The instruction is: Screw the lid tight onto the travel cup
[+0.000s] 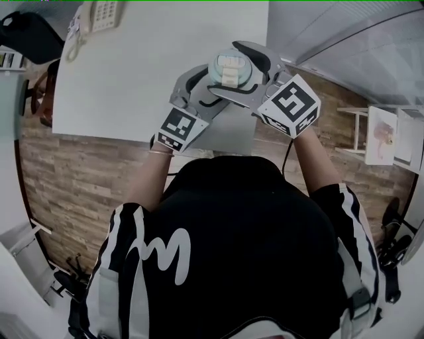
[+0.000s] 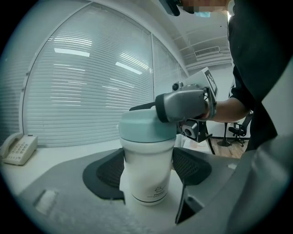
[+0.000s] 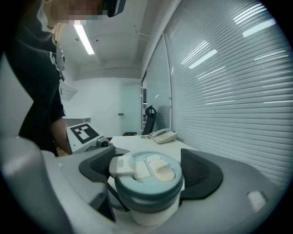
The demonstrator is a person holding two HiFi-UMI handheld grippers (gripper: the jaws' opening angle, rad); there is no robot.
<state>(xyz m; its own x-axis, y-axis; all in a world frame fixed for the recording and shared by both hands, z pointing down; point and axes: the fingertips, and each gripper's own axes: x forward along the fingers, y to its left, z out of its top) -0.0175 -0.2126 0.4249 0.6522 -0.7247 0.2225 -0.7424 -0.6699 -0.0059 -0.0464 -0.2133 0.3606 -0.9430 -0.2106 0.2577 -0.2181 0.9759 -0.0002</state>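
Your left gripper (image 2: 147, 169) has its dark ribbed pads (image 2: 105, 171) set wide and pressed against both sides of the white body of the travel cup (image 2: 149, 176), which stands upright between them. Your right gripper (image 3: 147, 173) comes in from the other side and higher up. Its pads (image 3: 201, 173) are clamped on the teal lid (image 3: 137, 189), one on each side of the rim, with the pale flip tab on top facing up between them. From the left gripper view, one grey finger of the right gripper lies against the lid's upper right edge.

The lid sits level on the cup's mouth (how far it is threaded on cannot be told). From the head view, the cup is between your two grippers over the near edge of the white table (image 1: 132, 73). Whether its base rests on the tabletop cannot be told. The marker cubes (image 1: 289, 104) sit just behind the jaws, nearer your body.

Farther out, a pale telephone (image 1: 99, 13) lies at the table's far corner, well apart from the cup. Closed blinds (image 2: 91, 82) fill the window behind it, and wood-look floor (image 1: 73, 172) shows below the table.
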